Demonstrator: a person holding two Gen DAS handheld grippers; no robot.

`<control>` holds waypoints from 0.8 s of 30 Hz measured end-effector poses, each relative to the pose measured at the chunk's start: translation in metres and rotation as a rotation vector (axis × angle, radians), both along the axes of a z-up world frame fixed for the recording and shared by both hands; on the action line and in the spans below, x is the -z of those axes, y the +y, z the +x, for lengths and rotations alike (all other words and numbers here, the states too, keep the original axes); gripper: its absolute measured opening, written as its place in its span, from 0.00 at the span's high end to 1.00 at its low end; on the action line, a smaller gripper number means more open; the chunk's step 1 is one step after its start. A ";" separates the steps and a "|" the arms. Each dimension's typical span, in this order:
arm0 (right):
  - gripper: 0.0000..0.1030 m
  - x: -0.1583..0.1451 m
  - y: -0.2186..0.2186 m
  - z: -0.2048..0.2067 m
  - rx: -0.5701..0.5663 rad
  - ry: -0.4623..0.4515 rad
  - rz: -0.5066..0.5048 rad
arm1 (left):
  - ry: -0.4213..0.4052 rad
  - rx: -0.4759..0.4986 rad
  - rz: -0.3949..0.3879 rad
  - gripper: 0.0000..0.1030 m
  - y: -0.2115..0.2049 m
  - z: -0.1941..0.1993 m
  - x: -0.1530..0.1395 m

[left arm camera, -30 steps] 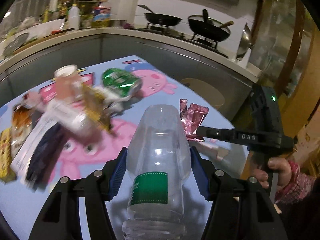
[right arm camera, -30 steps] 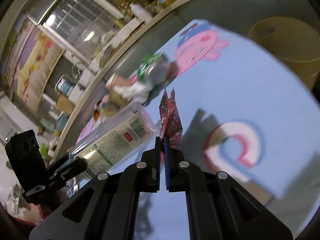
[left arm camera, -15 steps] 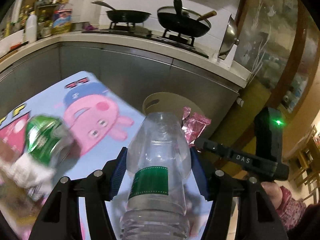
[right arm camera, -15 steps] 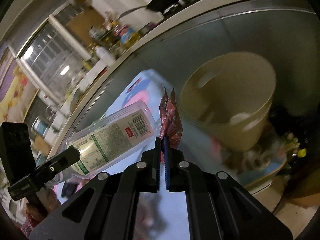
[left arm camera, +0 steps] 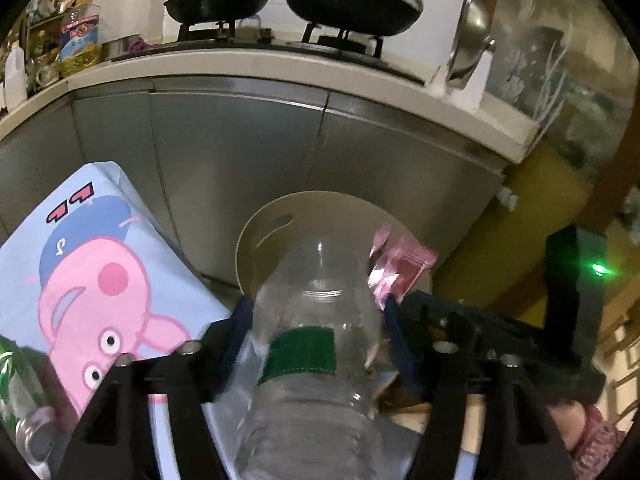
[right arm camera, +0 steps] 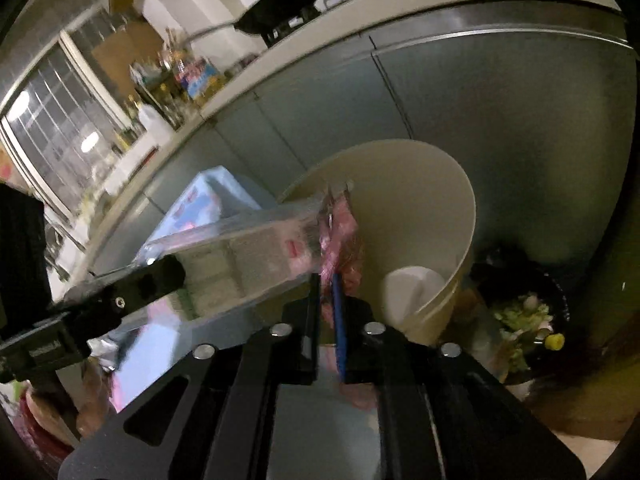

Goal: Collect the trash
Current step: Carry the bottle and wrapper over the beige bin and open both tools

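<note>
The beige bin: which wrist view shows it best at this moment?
The right wrist view. There the beige bin shows its open mouth, inner wall and something pale at the bottom, just past the pink wrapper. In the left wrist view only the bin's far rim and handle slot show; the clear bottle hides the rest.

Clear bottle (left arm camera: 316,320) with green label, shiny pink wrapper (left arm camera: 394,270), beige bin (right arm camera: 420,216).
</note>
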State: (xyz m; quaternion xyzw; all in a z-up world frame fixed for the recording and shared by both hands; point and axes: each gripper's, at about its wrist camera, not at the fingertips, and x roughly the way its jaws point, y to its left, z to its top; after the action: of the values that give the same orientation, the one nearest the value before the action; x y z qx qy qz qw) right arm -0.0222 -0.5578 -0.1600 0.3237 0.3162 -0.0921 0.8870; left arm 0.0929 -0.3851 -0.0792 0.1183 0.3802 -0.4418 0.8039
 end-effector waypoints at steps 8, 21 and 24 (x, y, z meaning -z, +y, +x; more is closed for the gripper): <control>0.63 -0.012 0.010 -0.021 0.050 -0.075 -0.019 | -0.030 -0.065 -0.056 0.16 0.029 -0.005 -0.021; 0.63 -0.048 0.101 -0.005 -0.176 -0.156 0.054 | -0.004 -0.165 -0.130 0.24 0.198 -0.064 -0.022; 0.63 -0.049 0.142 0.009 -0.273 -0.143 0.071 | -0.011 -0.239 -0.111 0.26 0.248 -0.074 -0.018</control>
State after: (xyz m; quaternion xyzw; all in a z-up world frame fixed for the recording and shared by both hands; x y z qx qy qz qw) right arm -0.0133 -0.4159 -0.1110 0.3144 0.2966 0.0639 0.8995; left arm 0.0187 -0.1367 -0.0609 0.0297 0.3622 -0.3627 0.8582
